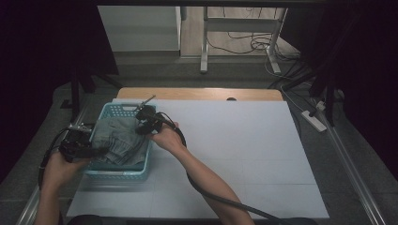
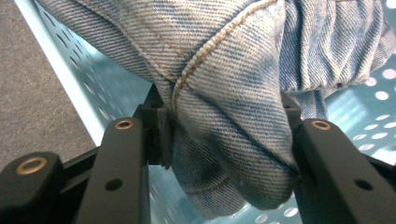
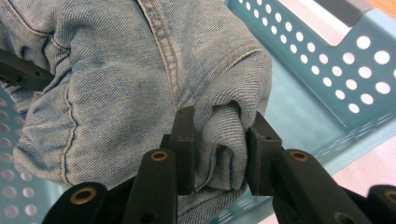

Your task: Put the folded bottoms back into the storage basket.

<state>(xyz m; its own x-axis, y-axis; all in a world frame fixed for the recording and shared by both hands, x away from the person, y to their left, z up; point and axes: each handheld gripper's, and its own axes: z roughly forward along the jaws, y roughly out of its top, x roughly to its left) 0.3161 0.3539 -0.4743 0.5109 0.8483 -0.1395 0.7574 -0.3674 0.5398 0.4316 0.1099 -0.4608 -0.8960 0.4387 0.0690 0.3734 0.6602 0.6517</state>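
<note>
High view shows the denim garment point(image 1: 121, 140) bundled inside a light-blue perforated basket point(image 1: 123, 108) that stands on the left part of the white-covered table point(image 1: 244, 154), its crumpled mass running roughly from the basket's far end toward the near end. Both grippers have hold of it: the left gripper point(image 1: 79, 146) reaches in over the basket's left wall, and the right gripper point(image 1: 146, 123) comes in over the right wall nearer the far end, so the cloth lies between the two, each hand about equally close to its own fold. In the left gripper view the jaws are nearly closed on a thick, seamed fold of denim point(image 2: 229, 140) that bulges out between and below them, with the basket's pierced wall point(image 2: 88, 88) just behind. In the right gripper view the jaws pinch a narrower rolled fold point(image 3: 219, 140) at the garment's edge, the rest of the denim spreading up and to the left of them, and the basket's holed side and rim point(image 3: 327, 60) lying to the right. Judging from this, the garment hangs low in the basket with both grips set on opposite sides, so the coming move likely turns on whether the two hands act together, lifting or settling the bundle along its length rather than pulling it across the basket walls.
</note>
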